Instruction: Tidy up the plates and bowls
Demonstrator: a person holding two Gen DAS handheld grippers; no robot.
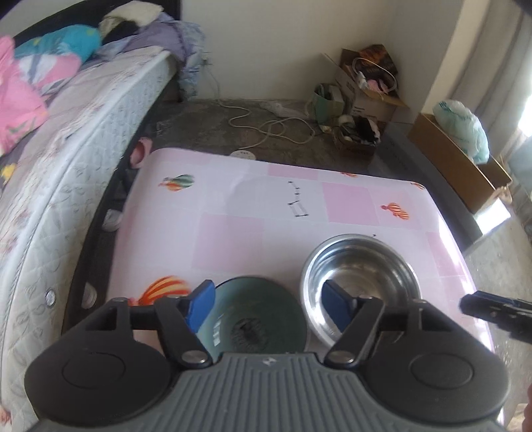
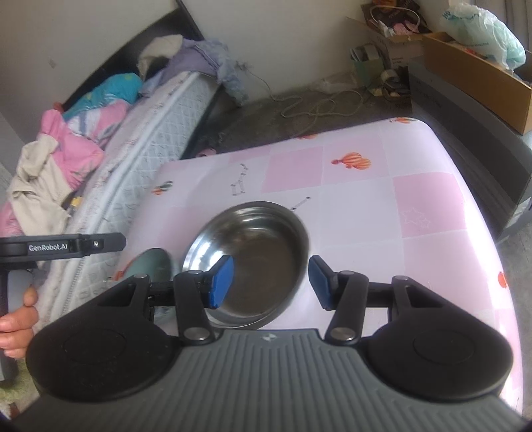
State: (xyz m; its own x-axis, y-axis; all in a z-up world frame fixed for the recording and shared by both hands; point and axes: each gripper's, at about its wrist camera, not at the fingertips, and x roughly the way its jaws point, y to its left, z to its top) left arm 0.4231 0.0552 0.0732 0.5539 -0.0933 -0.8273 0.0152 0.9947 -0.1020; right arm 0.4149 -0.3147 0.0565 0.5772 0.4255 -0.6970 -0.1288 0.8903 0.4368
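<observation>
Pink-checked tabletop beside bed. Steel bowl at twelve o'clock of right gripper, jaws spread, empty; green plate touching bowl's nine o'clock side, beneath left gripper, jaws spread, empty. Each hand nearest own dish.

A table with a shiny pink and white checked cloth has little striped balloon pictures on it. Beside it stands a bed with a white quilted mattress, and on the bed lie a pink and blue blanket and a heap of purple and white clothes. On the dark floor past the table a white cord lies in loops, near open brown cardboard boxes full of stuff and a pale green plastic bag.
</observation>
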